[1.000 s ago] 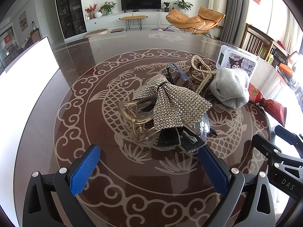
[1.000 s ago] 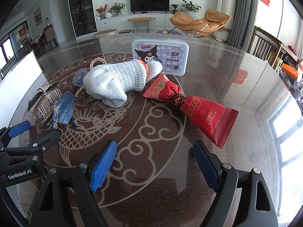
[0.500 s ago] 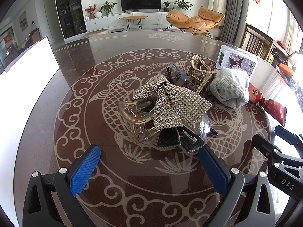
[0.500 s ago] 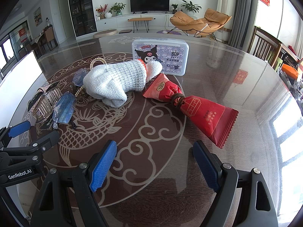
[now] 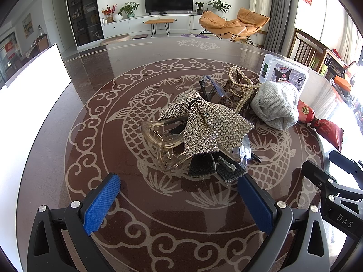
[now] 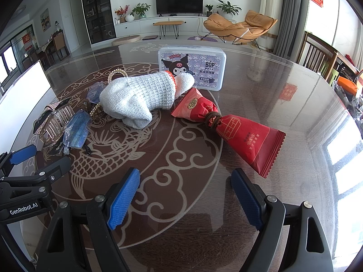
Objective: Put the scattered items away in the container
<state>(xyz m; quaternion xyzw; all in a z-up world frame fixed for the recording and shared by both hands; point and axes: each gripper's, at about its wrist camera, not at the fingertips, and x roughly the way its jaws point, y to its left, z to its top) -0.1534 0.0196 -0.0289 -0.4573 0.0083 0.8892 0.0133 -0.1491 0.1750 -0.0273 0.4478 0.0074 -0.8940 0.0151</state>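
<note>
Left gripper [image 5: 179, 200]: spread, empty, low over the table [image 5: 56, 136], facing the bow [image 5: 204, 124] heaped on clips and glasses [image 5: 244, 151], apparently lined up for a first pick.
Right gripper [image 6: 186, 195]: spread, empty, facing the sock [image 6: 138, 95] and red packet [image 6: 240, 133].
White container [image 5: 34, 77]: at the table's left edge, well apart from the items.

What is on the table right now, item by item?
rhinestone bow clip: 1, silver, pile centre
clear claw clip: 1, translucent, under the bow
glasses: 1, blue-tinted, in the pile
pearl clip: 1, cream, behind the pile
knit glove: 1, grey-white, beside the pile
red packet: 1, red, right of glove
floss box: 1, purple print, behind glove
white panel: 1, far left
left gripper: jaws open, empty
right gripper: jaws open, empty
</note>
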